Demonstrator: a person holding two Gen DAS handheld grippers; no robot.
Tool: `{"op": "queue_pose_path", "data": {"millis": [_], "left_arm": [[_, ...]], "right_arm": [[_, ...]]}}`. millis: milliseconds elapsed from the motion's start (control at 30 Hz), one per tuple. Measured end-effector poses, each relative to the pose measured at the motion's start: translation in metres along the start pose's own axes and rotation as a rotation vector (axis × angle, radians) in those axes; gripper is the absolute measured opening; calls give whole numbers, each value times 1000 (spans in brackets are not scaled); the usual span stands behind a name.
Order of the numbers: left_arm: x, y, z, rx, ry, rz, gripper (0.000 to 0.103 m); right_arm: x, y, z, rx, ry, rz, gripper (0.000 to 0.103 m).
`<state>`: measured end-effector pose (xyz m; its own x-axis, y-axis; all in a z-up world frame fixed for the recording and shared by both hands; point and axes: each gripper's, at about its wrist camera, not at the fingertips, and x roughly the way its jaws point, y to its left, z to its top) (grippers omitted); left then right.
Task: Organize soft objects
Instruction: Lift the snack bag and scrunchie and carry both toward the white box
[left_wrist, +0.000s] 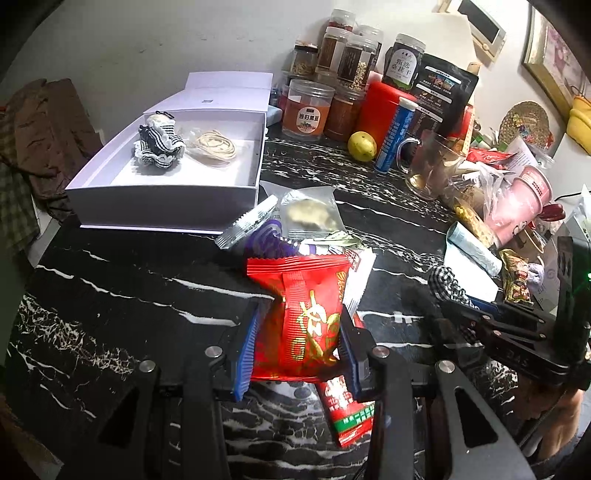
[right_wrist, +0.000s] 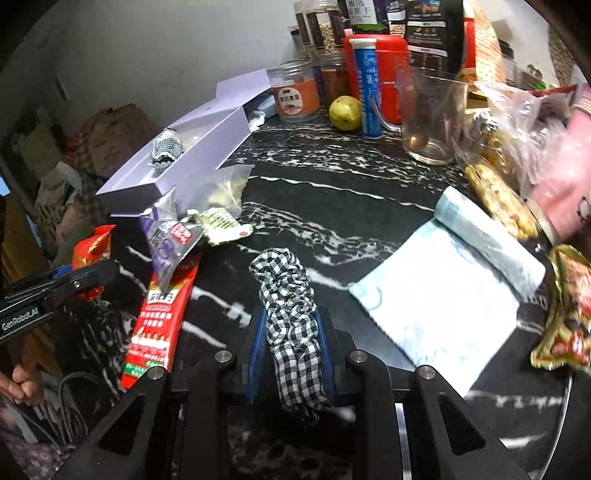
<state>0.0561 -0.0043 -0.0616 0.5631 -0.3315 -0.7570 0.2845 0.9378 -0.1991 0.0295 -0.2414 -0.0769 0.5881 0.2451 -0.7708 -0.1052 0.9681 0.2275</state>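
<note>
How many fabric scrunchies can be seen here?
2: a black-and-white striped scrunchie lies in the open white box; a checked scrunchie is gripped in the right tongs. Clutter may hide others.

"GenRobot.AI" on the left tongs (right_wrist: 92, 275); "当归黑豆" on a jar (left_wrist: 308, 110).

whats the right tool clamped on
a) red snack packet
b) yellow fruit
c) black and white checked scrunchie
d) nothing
c: in the right wrist view the right tool is shut with the checked scrunchie pinched between its blue pads.
</note>
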Motion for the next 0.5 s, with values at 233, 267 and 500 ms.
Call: {"op": "queue_pose_path", "data": {"millis": [233,267,500], "left_arm": [[-15,3,-4,-3,-33,2,39],[-17,3,-4,-2,-35,3,39],[-40,16,4,-18,-97,34,39]], "right_arm": [[-19,14,-11,10,-37,41,26],[-22,17,-11,5,-41,46,26],[-37,34,-3,-33,-77,73,26]]}}
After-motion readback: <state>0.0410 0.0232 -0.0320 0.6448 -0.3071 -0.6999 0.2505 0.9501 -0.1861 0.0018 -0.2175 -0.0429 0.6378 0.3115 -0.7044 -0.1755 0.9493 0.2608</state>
